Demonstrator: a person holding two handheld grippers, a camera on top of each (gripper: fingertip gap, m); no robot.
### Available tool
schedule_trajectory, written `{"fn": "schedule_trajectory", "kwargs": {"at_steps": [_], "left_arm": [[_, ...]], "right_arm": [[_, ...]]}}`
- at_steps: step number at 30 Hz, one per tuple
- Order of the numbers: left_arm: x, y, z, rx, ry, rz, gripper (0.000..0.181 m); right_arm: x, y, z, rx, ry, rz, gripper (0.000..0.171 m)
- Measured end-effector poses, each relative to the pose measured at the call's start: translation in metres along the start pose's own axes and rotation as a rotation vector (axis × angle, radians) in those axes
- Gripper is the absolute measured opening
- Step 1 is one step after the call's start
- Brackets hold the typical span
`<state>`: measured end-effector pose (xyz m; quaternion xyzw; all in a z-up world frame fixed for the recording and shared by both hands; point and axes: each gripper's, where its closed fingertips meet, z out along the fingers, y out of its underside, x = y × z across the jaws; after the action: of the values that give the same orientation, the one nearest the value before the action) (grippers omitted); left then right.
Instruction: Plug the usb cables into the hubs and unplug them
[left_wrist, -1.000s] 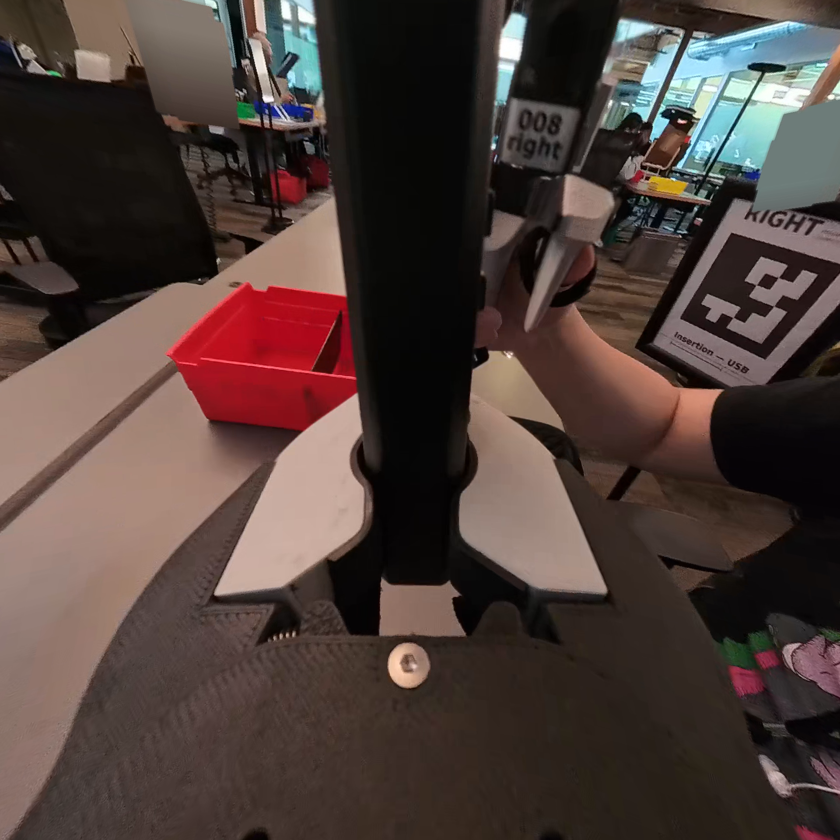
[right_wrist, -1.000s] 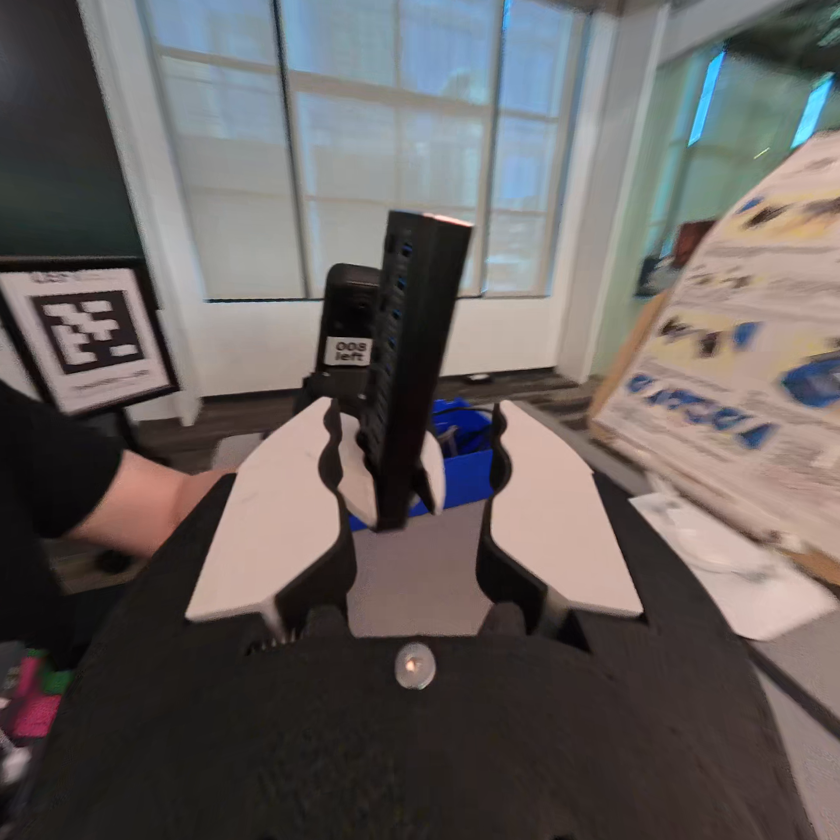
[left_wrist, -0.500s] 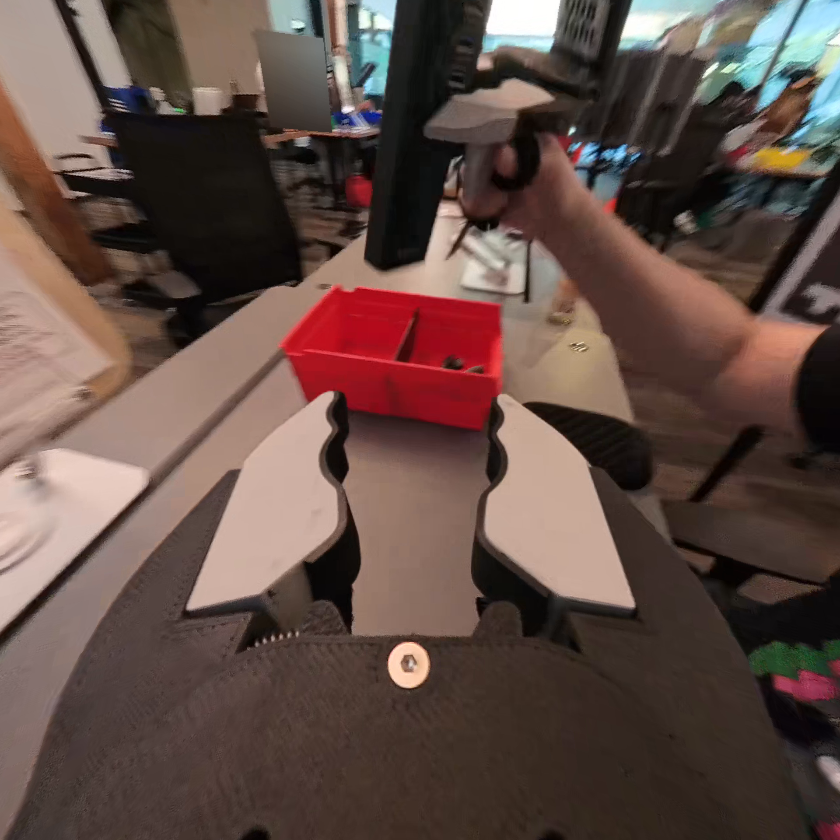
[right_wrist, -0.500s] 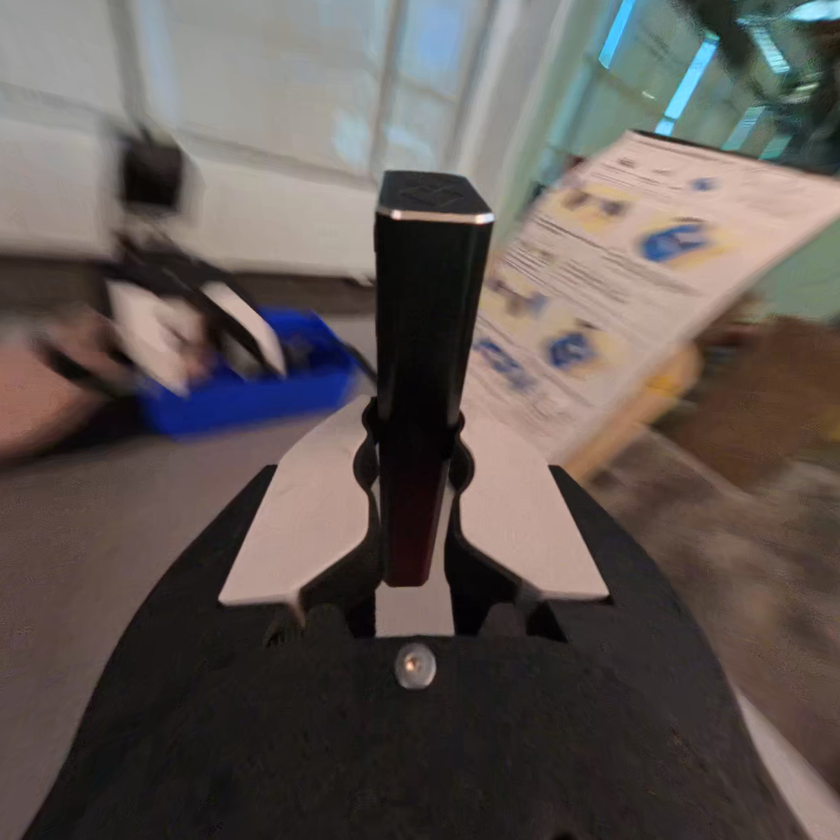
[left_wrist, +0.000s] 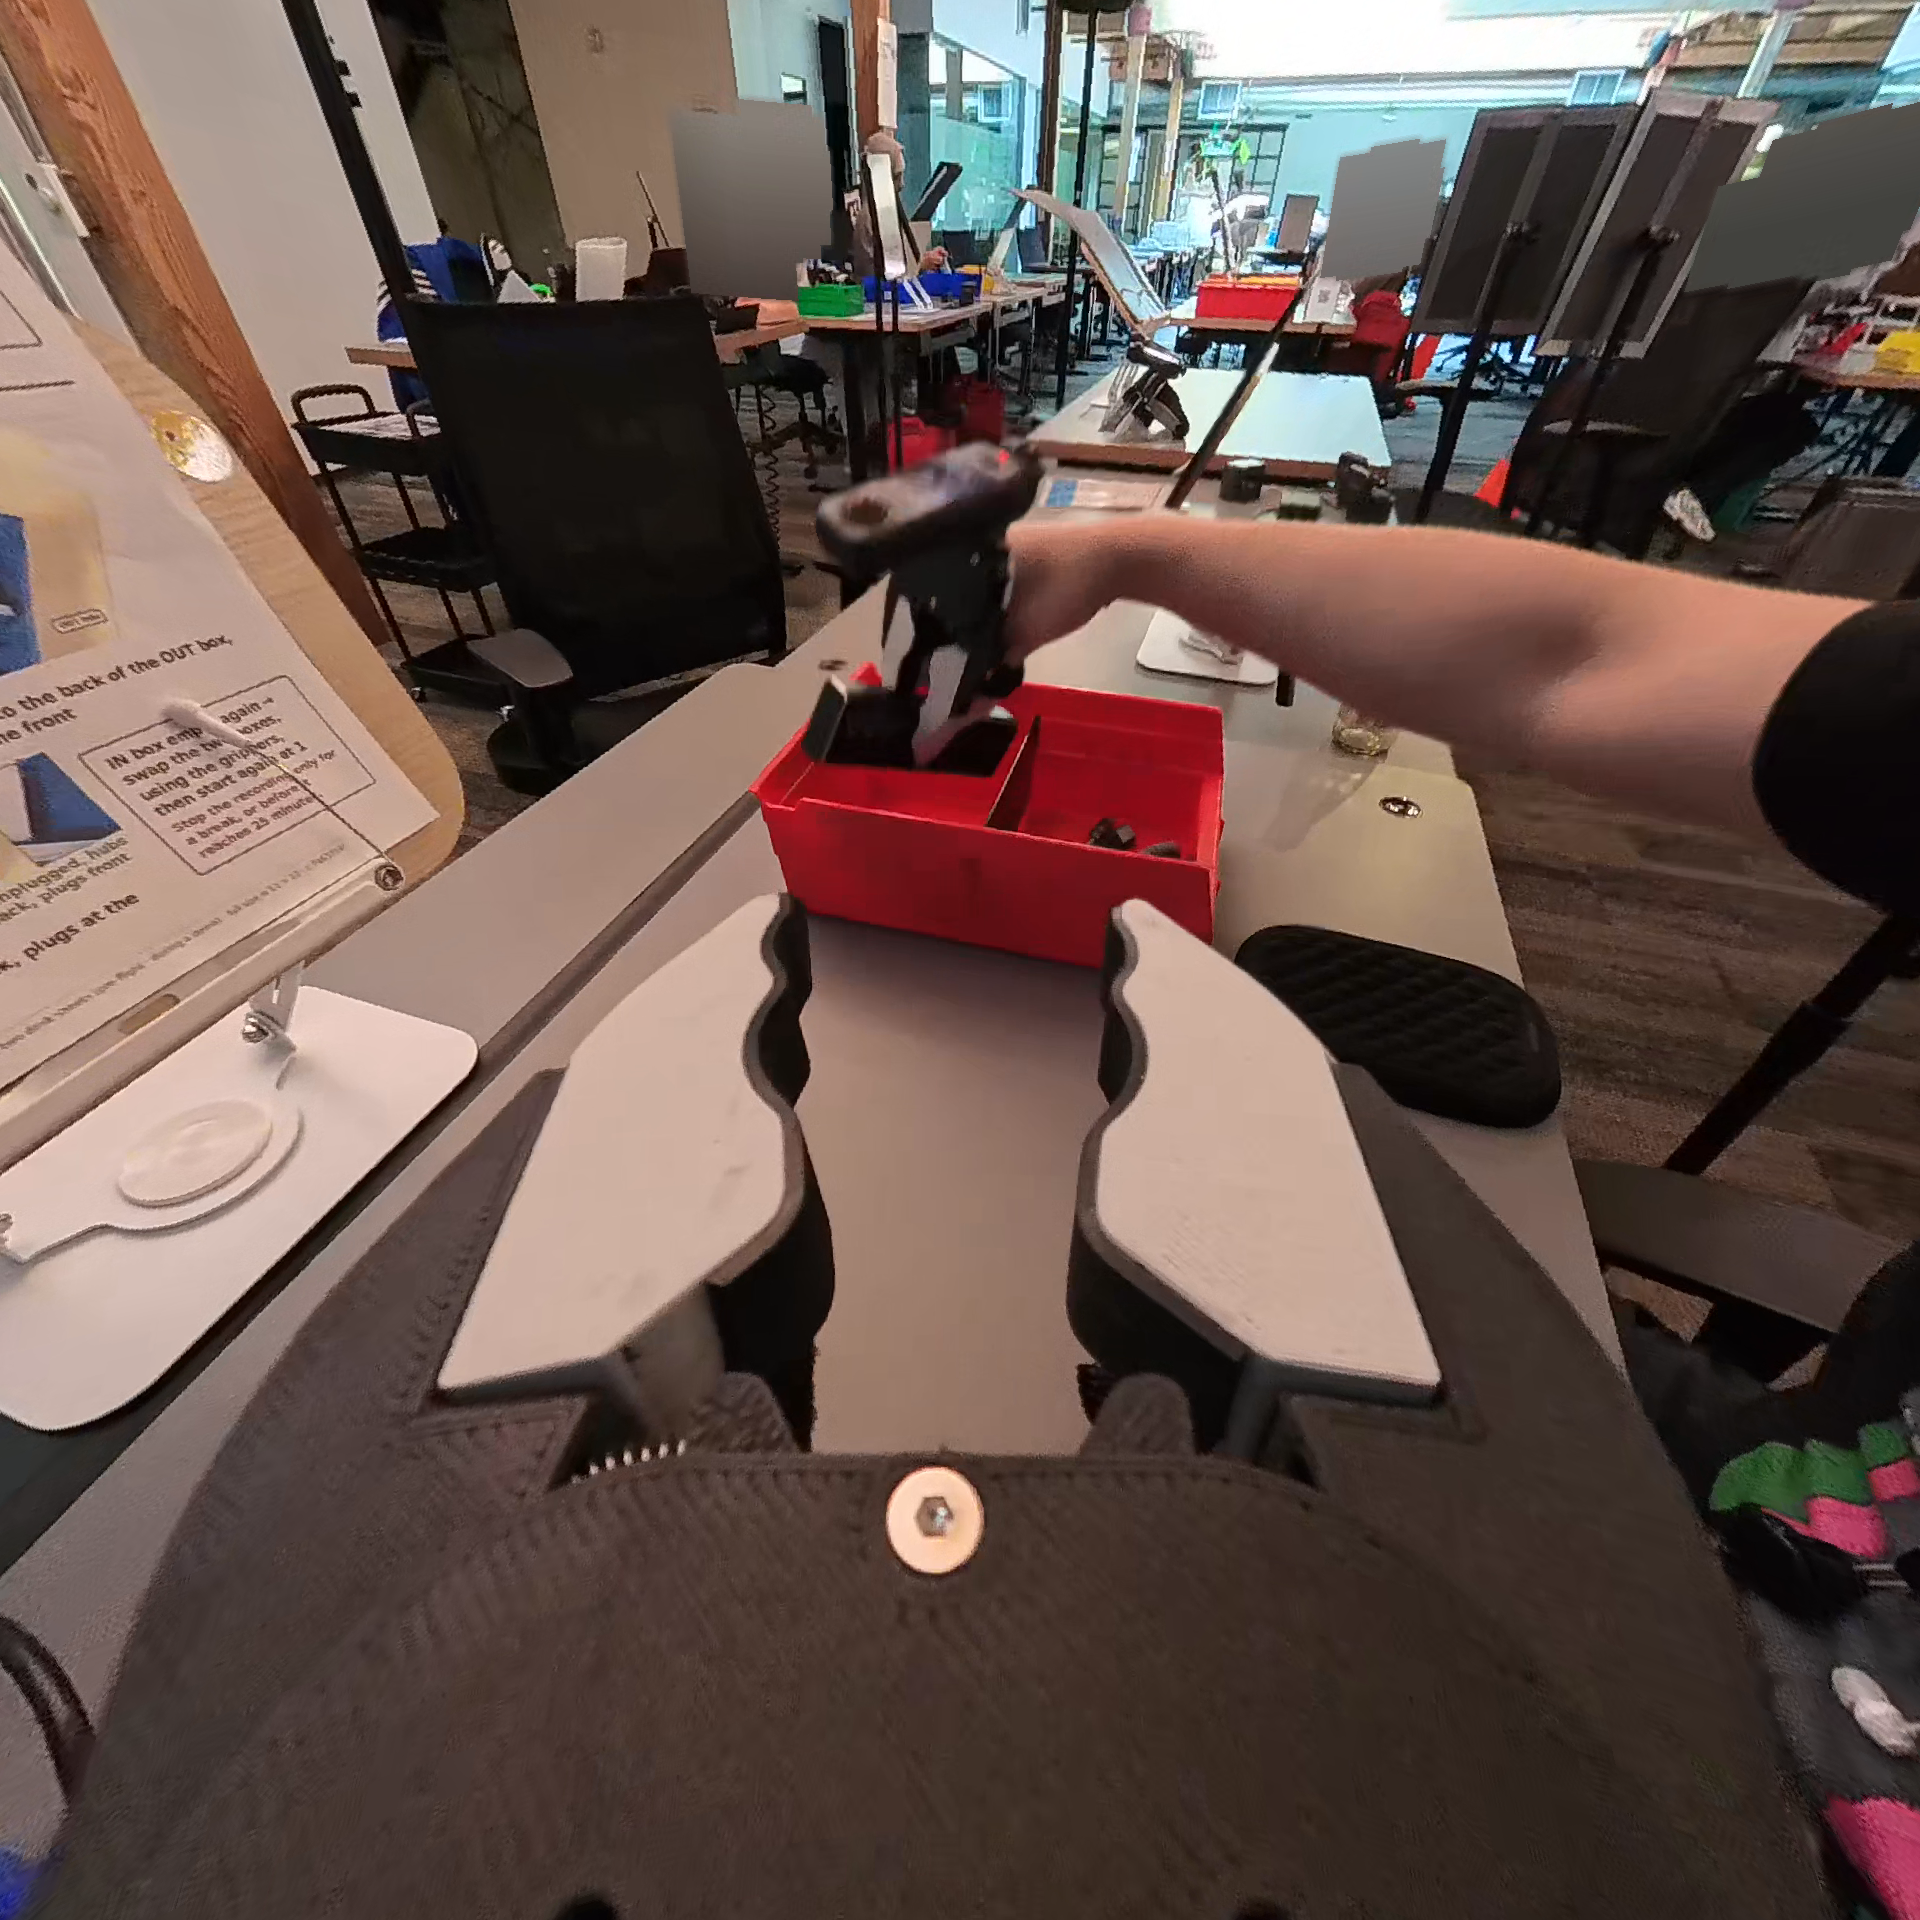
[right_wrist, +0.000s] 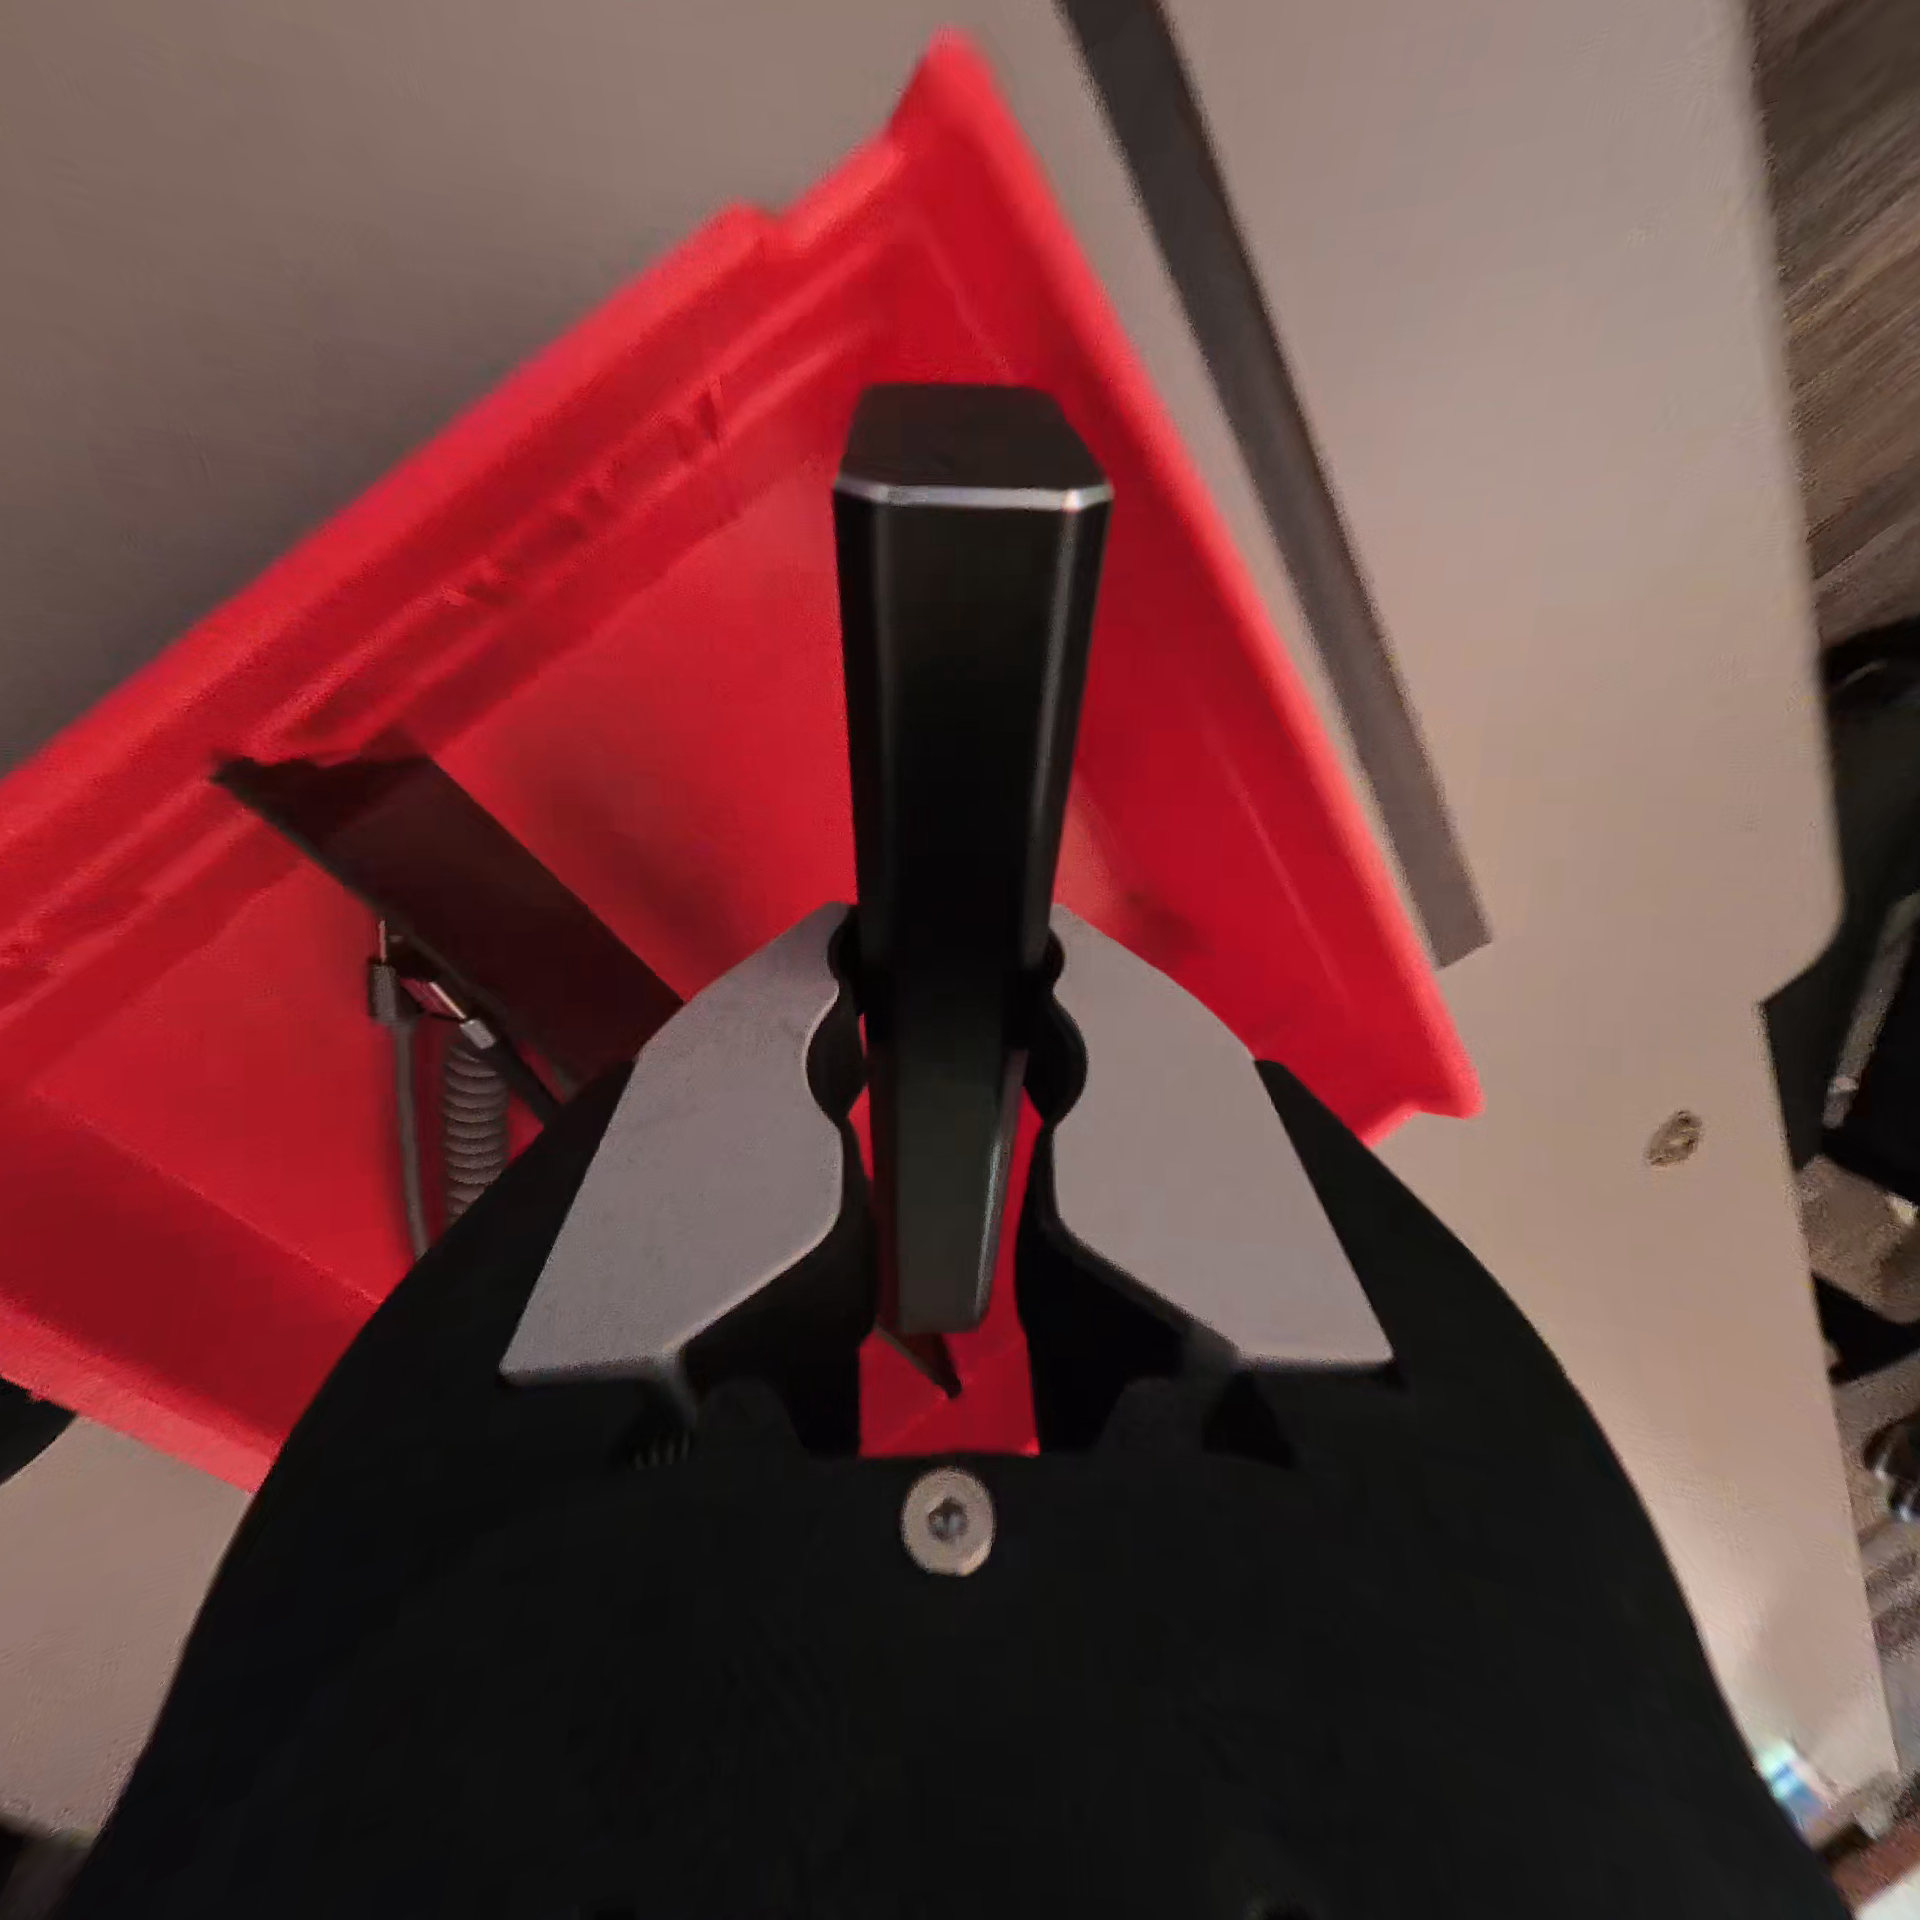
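Note:
My right gripper (right_wrist: 948, 935) is shut on a black USB hub (right_wrist: 971, 727), a long bar that points down into the red bin (right_wrist: 665, 582). In the left wrist view the right gripper (left_wrist: 940, 675) hangs over the bin's left compartment, with the hub's (left_wrist: 829, 717) end at the bin's far left rim. USB cables (right_wrist: 473, 1101) lie in the other compartment, beyond a black divider (right_wrist: 447, 862); their plugs (left_wrist: 1117, 831) show in the right compartment. My left gripper (left_wrist: 951, 925) is open and empty over the grey table, just short of the red bin (left_wrist: 987, 873).
An instruction board (left_wrist: 156, 727) on a white stand base (left_wrist: 208, 1143) is at the left of the table (left_wrist: 935, 1143). A black chair armrest (left_wrist: 1392, 1029) sits by the table's right edge. The person's forearm (left_wrist: 1403, 634) reaches across above the bin. Spacing between my two grippers at the tips: around 45 cm.
The hub passed from my left gripper to my right one. My left gripper opened and drew back. My right gripper swung down with the hub over the red bin.

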<state>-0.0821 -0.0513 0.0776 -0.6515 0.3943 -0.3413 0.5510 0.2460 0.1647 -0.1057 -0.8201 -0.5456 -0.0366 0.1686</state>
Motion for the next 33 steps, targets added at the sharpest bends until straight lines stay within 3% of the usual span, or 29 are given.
{"fn": "schedule_trajectory", "kwargs": {"at_steps": [4,10,33], "left_arm": [[-0.002,-0.002,-0.002,0.012,0.006,-0.003,0.051],[-0.013,0.003,-0.004,-0.005,-0.023,-0.008,0.050],[-0.012,0.000,-0.008,0.007,-0.026,0.001,0.051]], "right_arm": [[-0.008,0.014,0.039,-0.192,-0.070,-0.080,0.029],[-0.013,0.015,0.064,-0.260,-0.123,-0.097,0.028],[-0.015,0.023,0.074,-0.306,-0.105,-0.131,0.030]]}}
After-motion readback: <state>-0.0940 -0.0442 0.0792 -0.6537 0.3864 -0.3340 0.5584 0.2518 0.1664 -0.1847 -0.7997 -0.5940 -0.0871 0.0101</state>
